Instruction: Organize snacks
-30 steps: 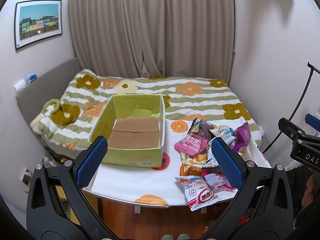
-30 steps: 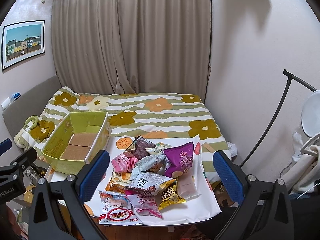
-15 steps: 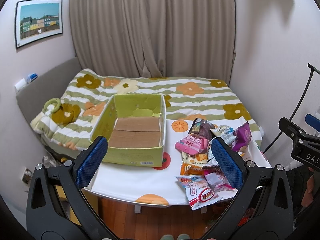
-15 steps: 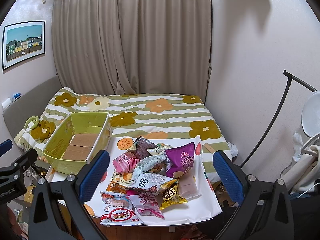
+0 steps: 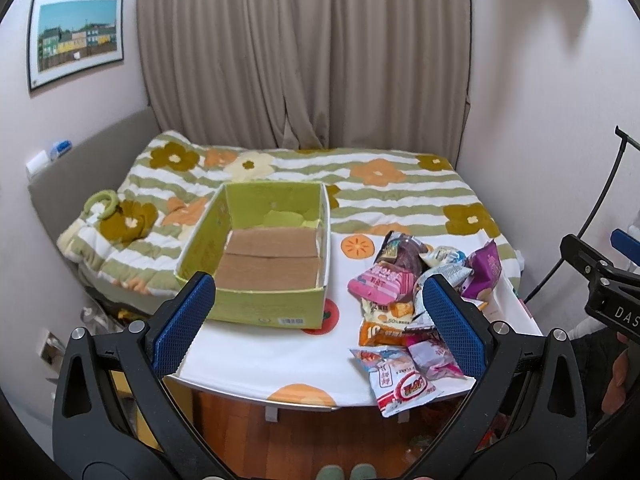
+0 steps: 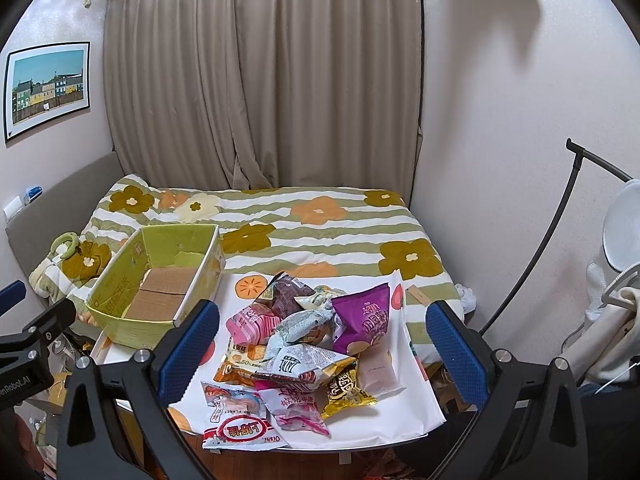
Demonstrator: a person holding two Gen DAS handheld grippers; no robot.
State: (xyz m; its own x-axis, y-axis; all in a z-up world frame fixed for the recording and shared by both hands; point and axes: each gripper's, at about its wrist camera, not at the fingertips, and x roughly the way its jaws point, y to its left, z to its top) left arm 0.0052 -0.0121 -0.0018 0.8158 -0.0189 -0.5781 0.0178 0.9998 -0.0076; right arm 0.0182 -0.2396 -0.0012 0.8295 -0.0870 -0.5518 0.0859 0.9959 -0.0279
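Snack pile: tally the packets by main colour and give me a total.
Pink packets: 3
Purple packets: 2
Silver-white packets: 2
Orange packet: 1
Yellow packet: 1
White-and-red packet: 1
Total: 10 visible; more may be hidden underneath.

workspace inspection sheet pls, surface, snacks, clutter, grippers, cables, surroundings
surface: white table with orange fruit print, pushed against the bed
job's things: green box holds no snacks, only its cardboard floor; snack pile loose beside it
clutter: nothing seen apart from the snacks
grippers: left gripper and right gripper both open, holding nothing
cables: thin cord by the right wall
surroundings: curtain, framed picture
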